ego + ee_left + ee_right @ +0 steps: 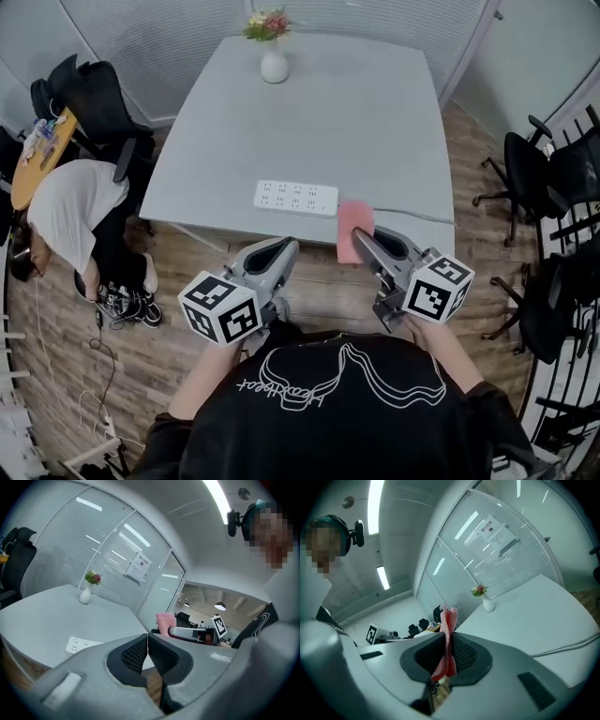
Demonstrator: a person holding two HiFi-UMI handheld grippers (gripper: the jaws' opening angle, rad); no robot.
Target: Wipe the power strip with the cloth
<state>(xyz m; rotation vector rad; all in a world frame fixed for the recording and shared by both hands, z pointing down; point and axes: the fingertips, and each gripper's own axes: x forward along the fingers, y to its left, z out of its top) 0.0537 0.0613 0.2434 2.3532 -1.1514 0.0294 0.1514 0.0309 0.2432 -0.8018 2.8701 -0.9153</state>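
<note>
**A:** What does the right gripper [448, 651] carry?

**B:** A pink woven cloth [449, 620]. The jaws are clamped on one edge, so the rest stands free past the tips. I judge that leaves loose fabric to lay flat for wiping.

**A:** And the white rectangular power strip [295, 198]?

**B:** It lies on the pale grey table [328, 112], ahead of that gripper and to its left. The cloth is near the strip's end, not yet on it.

**A:** The left gripper [147, 644]?

**B:** Its jaws are pressed together on nothing. It is held back short of the table edge with the strip ahead of it, probably kept free to steady the strip.
</note>
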